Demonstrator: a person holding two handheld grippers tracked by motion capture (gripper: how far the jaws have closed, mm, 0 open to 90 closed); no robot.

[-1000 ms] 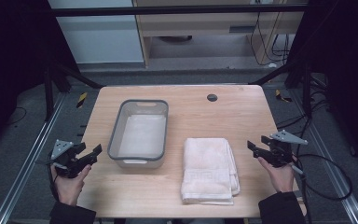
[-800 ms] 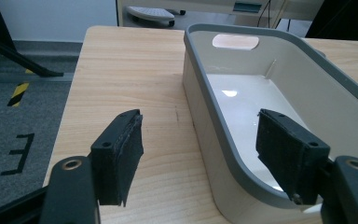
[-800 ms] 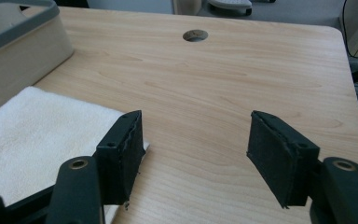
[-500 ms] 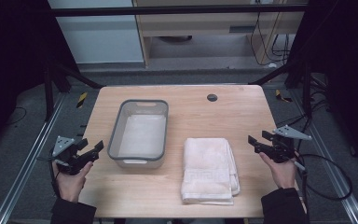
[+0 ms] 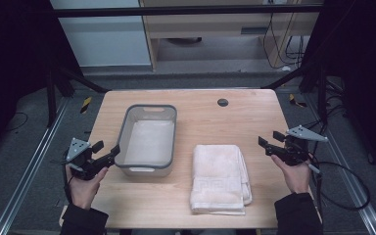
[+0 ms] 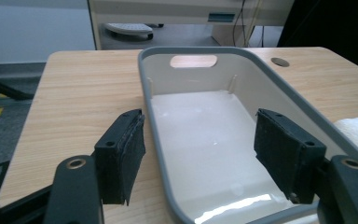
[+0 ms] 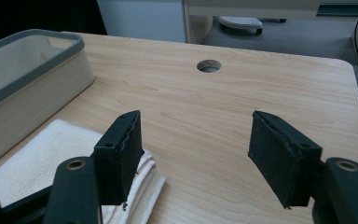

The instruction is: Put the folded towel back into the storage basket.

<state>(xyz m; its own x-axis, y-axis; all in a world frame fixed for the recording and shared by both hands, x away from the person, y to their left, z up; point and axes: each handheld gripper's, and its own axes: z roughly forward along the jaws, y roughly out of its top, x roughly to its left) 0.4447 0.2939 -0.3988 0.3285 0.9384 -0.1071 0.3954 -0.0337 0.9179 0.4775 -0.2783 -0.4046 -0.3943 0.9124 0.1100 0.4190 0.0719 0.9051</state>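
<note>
Towel (image 5: 220, 177) lies folded flat on the wooden table (image 5: 200, 117), just to the right of the grey bin (image 5: 148, 139), as the high view shows. It looks soft and thick, with a woven pattern near its front edge, so I think it is light and floppy and will sag when lifted; a good place to hold it is a folded edge, with all the layers pinched together. In the same view the left gripper (image 5: 106, 152) is just left of the bin and the right gripper (image 5: 264, 145) is well to the right of the bin, past the towel, both spread wide with nothing in them. In the left gripper view the bin (image 6: 242, 84) looks like hard smooth plastic, with a shiny white floor, rounded corners and a handle hole. In the right gripper view the towel (image 7: 42, 158) lies beside the bin (image 7: 23, 84), its stacked layers showing at the near corner.
</note>
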